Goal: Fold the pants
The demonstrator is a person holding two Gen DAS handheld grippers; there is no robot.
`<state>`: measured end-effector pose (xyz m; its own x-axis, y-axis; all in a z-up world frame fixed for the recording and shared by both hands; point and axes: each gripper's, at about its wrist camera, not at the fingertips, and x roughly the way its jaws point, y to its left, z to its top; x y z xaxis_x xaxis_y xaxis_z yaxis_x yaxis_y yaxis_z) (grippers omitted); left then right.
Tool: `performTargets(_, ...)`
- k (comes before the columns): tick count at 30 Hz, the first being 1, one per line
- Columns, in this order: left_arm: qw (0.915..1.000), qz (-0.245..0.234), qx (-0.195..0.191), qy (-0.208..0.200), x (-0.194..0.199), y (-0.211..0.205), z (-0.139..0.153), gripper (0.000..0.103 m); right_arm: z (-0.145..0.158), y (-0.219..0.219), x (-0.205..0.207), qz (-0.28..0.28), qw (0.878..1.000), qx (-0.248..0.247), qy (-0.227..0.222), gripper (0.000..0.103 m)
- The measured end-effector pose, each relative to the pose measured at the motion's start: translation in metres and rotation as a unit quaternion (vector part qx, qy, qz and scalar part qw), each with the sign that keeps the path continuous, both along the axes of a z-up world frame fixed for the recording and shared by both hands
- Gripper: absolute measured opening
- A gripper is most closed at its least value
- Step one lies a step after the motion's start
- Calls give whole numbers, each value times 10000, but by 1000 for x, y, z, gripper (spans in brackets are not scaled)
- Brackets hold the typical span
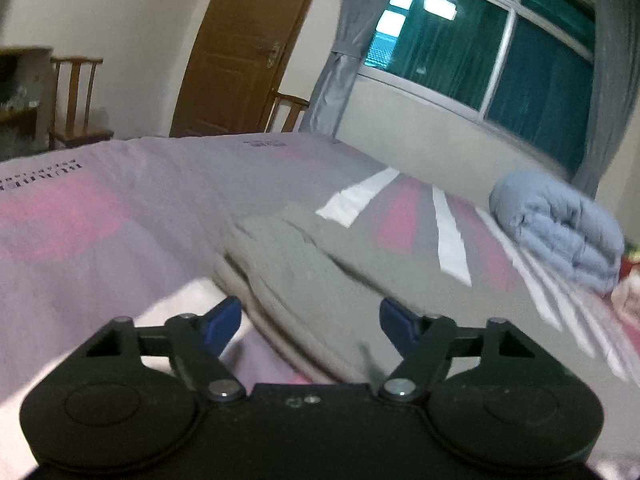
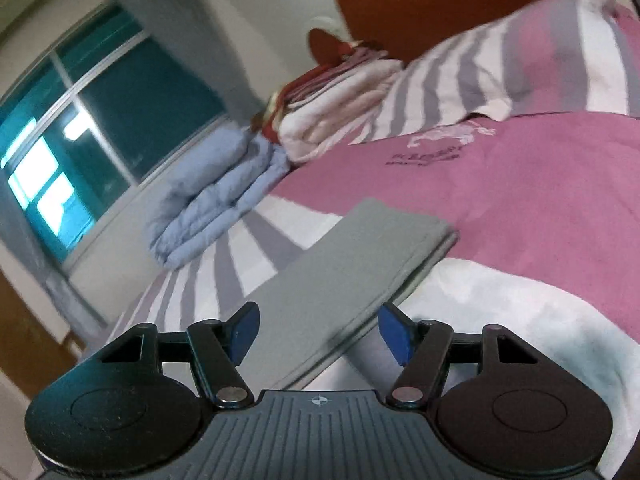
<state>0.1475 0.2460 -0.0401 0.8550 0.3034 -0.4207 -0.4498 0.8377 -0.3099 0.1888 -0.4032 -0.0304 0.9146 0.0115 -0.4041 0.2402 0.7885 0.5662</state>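
grey pants (image 2: 352, 264) lie folded flat on bed (image 2: 520, 208); left gripper (image 1: 310, 322), right gripper (image 2: 316, 330) parted, apparently gripping nothing, likely clearing fabric.

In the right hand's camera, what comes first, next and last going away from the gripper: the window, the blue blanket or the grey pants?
1. Grey pants: right in front of the right gripper, lying flat on the bed.
2. Blue blanket: folded, farther up the bed on the left.
3. Window: on the wall behind the blanket, far left.
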Motion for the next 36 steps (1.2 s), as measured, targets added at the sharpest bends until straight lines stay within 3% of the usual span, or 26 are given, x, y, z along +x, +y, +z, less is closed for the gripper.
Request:
performTargets(2,9998,-88,-158,74,10,16,2,54,-2,5,3,-4,9999,-89,57,66)
performTargets(4,9990,-170,-409,66,17,29,2,49,-6,4,5,-80,9999,-61,136,66)
performTargets(7,9970,-201,-708,225,28,47,-4,48,-12,0,1,-158,9996,-10,253,66)
performTargets(9,9957,-200,-894,163,31,56,-6,41,-12,0,0,-210,9993,-59,292,66)
performTargets(13,9931,-434,-1088,74,43,66,-9,38,-12,2,-1,-178,9990,-176,374,66)
performTargets(15,9920,-414,-1181,158,52,72,-11,17,-13,3,1,-158,9988,-205,425,66)
performTargets(22,9935,-813,-460,-648,61,77,38,14,-15,3,5,-123,9982,-222,537,66)
performTargets(23,9942,-840,-360,-573,63,76,36,14,-15,4,6,-101,9982,-225,552,66)
performTargets(25,9965,-788,-258,54,71,77,13,14,-16,3,7,-92,9982,-213,552,66)
performTargets(26,9954,-707,-420,482,73,81,-9,14,-17,2,8,-91,9982,-192,558,66)
performTargets(27,9939,-728,-552,624,70,84,-23,14,-17,1,9,-91,9981,-166,584,67)
performTargets(29,9955,-731,-447,411,57,82,-29,17,-19,-2,10,-78,9980,-112,622,67)
performTargets(33,9964,-693,-44,476,47,68,-19,21,-21,-2,11,1,9979,-61,642,71)
performTargets(36,9963,-461,537,483,36,50,1,27,-18,-1,10,107,9982,-118,575,72)
